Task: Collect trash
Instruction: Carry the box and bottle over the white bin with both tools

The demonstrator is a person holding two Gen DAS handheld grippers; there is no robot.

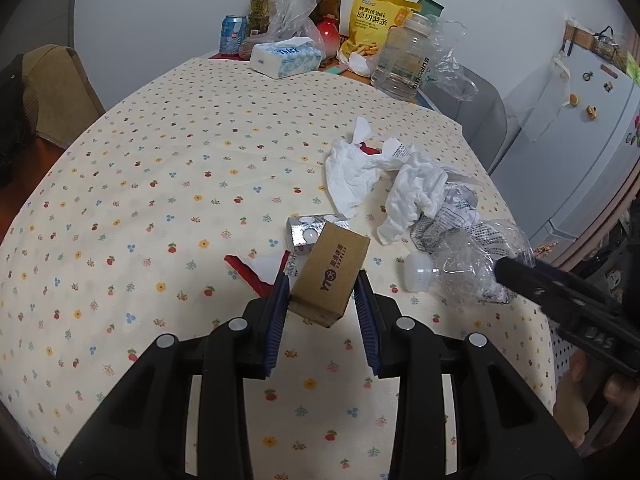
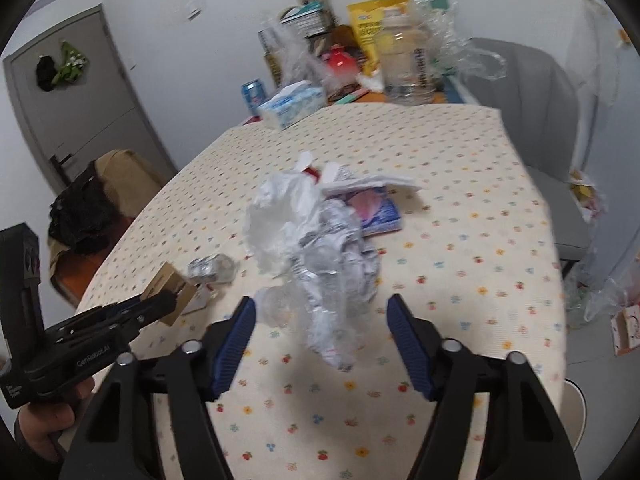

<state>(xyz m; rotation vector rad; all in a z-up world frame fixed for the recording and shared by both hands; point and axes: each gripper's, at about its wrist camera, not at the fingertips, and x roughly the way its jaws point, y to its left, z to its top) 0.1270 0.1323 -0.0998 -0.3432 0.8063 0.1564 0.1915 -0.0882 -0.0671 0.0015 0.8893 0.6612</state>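
On the tablecloth point(image 1: 168, 184), one cardboard box point(image 1: 330, 276), one crushed bottle point(image 1: 468, 264)

A cream tablecloth point(image 1: 168, 184) sprinkled with small flowers and fruit covers the table. At its far end lies a blue-and-white tissue pack point(image 1: 285, 57), with a blue drink can point(image 1: 233, 34) just to its left. Behind the pack a thin clear plastic bag point(image 1: 289, 4) stands upright beside a red rounded jar point(image 1: 331, 34). A yellow snack bag point(image 1: 374, 20) leans near the wall, and in front of it stands a large clear water jug point(image 1: 406, 60). A grey chair point(image 2: 532, 120) sits at the table's right side, a tan chair point(image 1: 56, 92) at its left, and a white fridge point(image 1: 576, 132) with magnets stands further right.
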